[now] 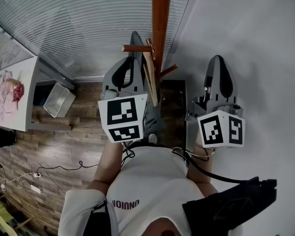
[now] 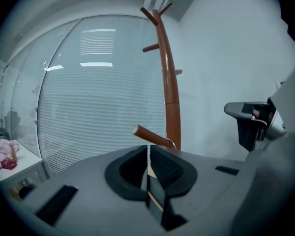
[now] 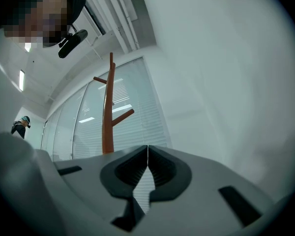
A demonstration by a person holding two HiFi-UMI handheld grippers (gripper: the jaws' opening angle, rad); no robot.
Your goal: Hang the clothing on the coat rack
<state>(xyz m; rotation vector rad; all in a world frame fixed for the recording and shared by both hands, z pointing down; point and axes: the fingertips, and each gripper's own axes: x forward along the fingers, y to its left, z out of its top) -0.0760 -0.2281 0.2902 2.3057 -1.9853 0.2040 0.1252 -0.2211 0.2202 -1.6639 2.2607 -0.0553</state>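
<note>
The brown coat rack pole stands between glass and wall. A light wooden hanger hangs by its metal hook from a lower peg; grey cloth seems to hang beneath it. My left gripper sits right beside the peg, jaws together with only a thin slit at the tips. A tan strip of the hanger shows through the hollow behind the pads. To the right of the rack, my right gripper is shut and empty, facing the wall.
A white table at the left carries pink clothing. A white basket sits on the wood floor beside it, with cables nearer me. Blinds behind glass run behind the rack; a white wall is at right.
</note>
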